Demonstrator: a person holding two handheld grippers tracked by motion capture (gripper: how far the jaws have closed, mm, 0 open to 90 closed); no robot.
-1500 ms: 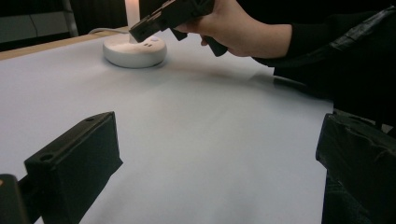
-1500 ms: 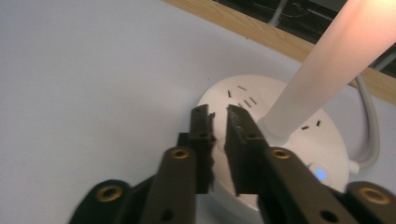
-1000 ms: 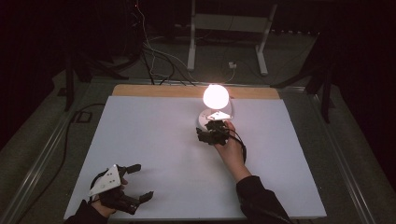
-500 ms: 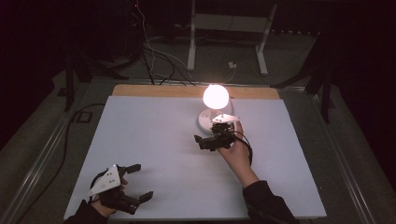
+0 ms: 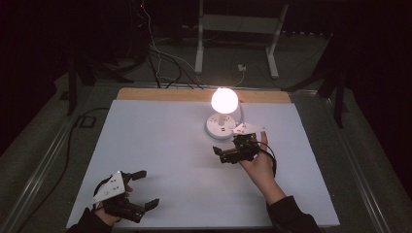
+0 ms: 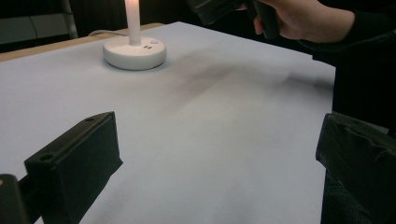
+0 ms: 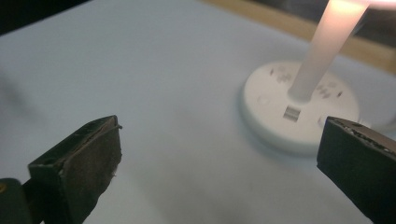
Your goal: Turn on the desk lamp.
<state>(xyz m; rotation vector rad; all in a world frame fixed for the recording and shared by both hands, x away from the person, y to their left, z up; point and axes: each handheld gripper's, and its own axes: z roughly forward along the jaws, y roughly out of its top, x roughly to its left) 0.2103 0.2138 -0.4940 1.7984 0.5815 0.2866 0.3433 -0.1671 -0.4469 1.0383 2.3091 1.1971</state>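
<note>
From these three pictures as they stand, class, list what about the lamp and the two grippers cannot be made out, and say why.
- Lamp: the bulb is cut off by the top edge in both gripper views; in the high view glare washes out its surface.
- Markings on the lamp base: too small and blurred to read.
- Right gripper: cropped by the top edge in the left gripper view.
- Left gripper: its grip is hidden by the grey plate in the high view.
</note>
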